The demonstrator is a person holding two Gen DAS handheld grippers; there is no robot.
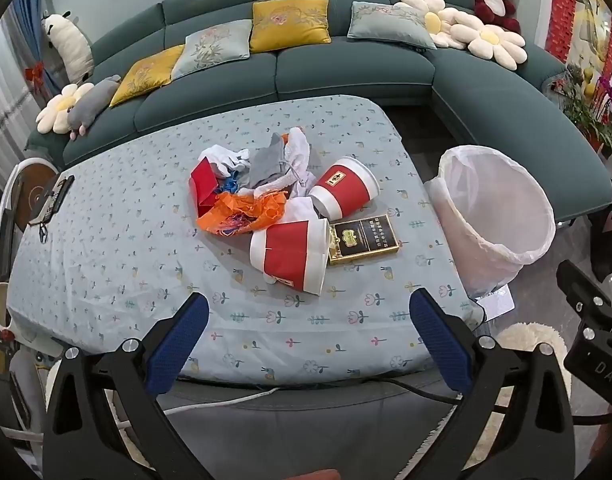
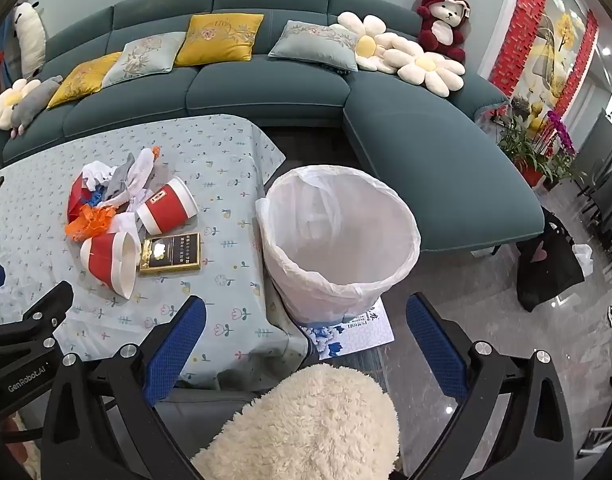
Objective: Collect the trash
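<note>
Trash lies in a heap mid-table: two red-and-white paper cups on their sides, the near cup [image 1: 292, 254] [image 2: 108, 258] and the far cup [image 1: 344, 192] [image 2: 168, 206], a black-and-gold box [image 1: 364, 238] [image 2: 171, 253], an orange plastic bag [image 1: 242, 214] [image 2: 88, 220], a red carton [image 1: 204, 188] and crumpled white and grey scraps [image 1: 266, 162] [image 2: 122, 174]. A bin lined with a white bag [image 1: 494, 212] [image 2: 340, 236] stands on the floor right of the table. My left gripper [image 1: 308, 336] hangs open over the table's near edge. My right gripper [image 2: 306, 340] is open, above the near side of the bin.
The table [image 1: 106, 248] wears a pale blue flowered cloth. A teal corner sofa [image 1: 346, 68] with cushions and plush toys runs behind. A fluffy cream stool [image 2: 306, 424] sits under my right gripper. A remote [image 1: 58, 196] lies at the table's left edge. A black bag [image 2: 550, 264] rests on the floor.
</note>
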